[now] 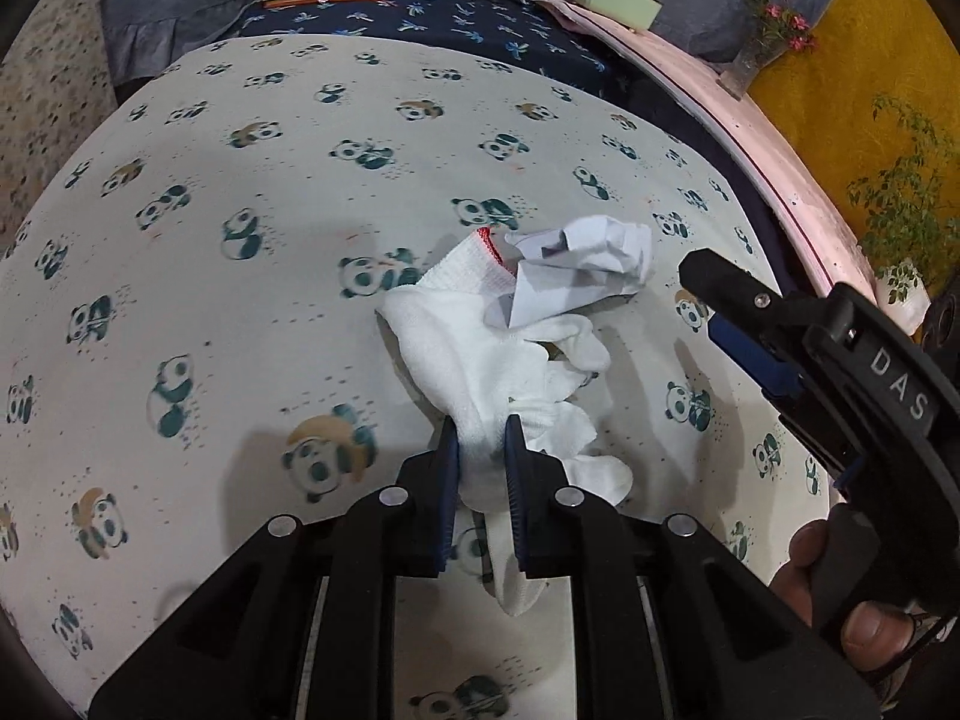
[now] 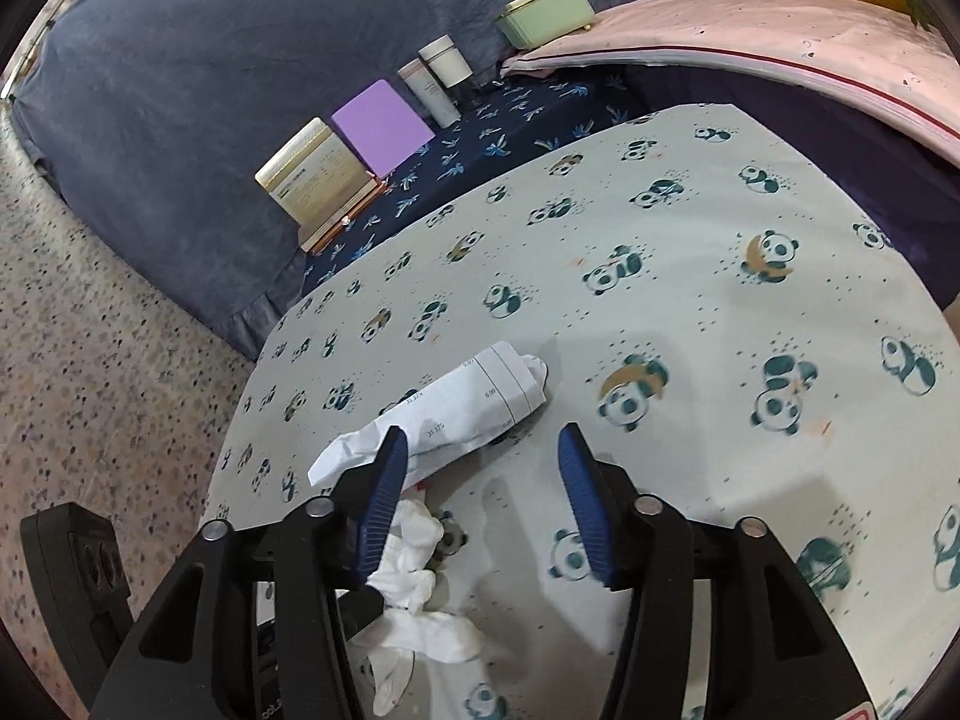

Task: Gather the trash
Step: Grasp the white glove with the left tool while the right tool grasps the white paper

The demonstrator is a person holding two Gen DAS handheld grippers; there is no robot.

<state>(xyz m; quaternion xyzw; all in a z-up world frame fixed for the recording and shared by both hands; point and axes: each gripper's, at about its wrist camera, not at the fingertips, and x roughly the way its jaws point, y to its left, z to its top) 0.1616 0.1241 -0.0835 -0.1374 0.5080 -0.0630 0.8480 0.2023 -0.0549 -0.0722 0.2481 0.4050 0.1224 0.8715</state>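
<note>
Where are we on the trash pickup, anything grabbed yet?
Nothing visibly collected so far; no bin shows in either view. In hand: the left gripper is clamped on the white glove. The right gripper is open, nothing between its fingers, next to the crumpled paper, which lies on the panda-print cloth. Left: grip the paper, then drop both wherever the trash goes.

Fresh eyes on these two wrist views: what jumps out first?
The white glove pinched in the left gripper, trailing across the panda-print cloth. Next, the crumpled printed paper lying at the glove's red-trimmed cuff, with the right gripper open just above it, nothing between its pads. At the far edge, a purple block leans beside a book.
</note>
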